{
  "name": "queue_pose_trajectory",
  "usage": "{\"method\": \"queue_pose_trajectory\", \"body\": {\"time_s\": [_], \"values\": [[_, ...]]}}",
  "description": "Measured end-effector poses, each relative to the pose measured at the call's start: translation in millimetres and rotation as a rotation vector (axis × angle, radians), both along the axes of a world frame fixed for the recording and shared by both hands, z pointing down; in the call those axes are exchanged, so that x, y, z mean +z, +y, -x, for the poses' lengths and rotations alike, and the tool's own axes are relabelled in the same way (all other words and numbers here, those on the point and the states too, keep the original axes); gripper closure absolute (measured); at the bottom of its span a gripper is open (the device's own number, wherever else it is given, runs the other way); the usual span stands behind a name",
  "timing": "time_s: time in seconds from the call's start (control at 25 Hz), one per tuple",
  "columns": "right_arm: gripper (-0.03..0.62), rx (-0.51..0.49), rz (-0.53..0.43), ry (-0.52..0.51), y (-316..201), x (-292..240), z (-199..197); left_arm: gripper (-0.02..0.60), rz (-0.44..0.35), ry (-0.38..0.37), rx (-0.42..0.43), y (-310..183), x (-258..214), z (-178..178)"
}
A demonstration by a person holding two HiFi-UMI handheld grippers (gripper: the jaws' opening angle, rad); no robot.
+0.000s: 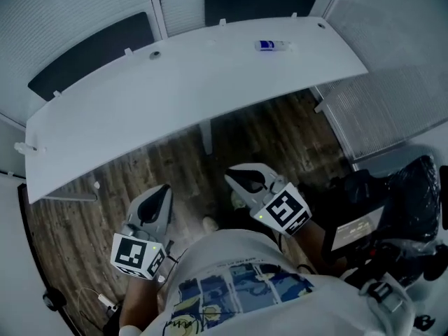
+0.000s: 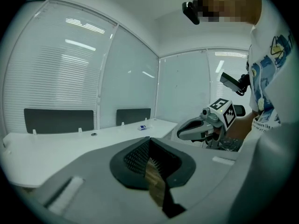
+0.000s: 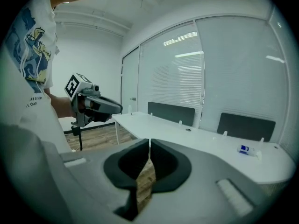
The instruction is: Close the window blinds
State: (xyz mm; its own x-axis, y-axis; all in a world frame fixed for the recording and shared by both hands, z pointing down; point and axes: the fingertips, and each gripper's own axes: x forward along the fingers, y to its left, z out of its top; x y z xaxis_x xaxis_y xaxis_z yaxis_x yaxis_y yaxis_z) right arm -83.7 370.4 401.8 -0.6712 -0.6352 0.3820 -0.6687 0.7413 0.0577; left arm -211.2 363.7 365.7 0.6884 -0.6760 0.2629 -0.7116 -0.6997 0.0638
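Both grippers are held low in front of the person's T-shirt [image 1: 231, 285], above wood-pattern floor [image 1: 280, 135], short of a long white desk [image 1: 210, 75]. The left gripper [image 1: 164, 189] has its jaws pressed together with nothing between them; the right gripper [image 1: 231, 178] is likewise closed and empty. The window blinds [image 2: 51, 73] hang beyond the desk, well apart from both grippers, slats over the glass above two dark panels [image 1: 91, 54]. A small blue-and-white item [image 1: 271, 45] lies on the desk's far side
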Motion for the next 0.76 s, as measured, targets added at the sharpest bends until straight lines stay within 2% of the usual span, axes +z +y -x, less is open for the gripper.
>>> {"method": "queue_pose_trajectory", "body": {"time_s": [0.36, 0.76], "values": [[0.582, -0.020, -0.012, -0.004, 12, 4, 8, 0.577, 0.011, -0.003, -0.005, 18, 10, 0], [0.582, -0.029, -0.006, -0.006, 2, 7, -3, 0.577, 0.022, -0.010, 0.008, 9, 20, -13]]}}
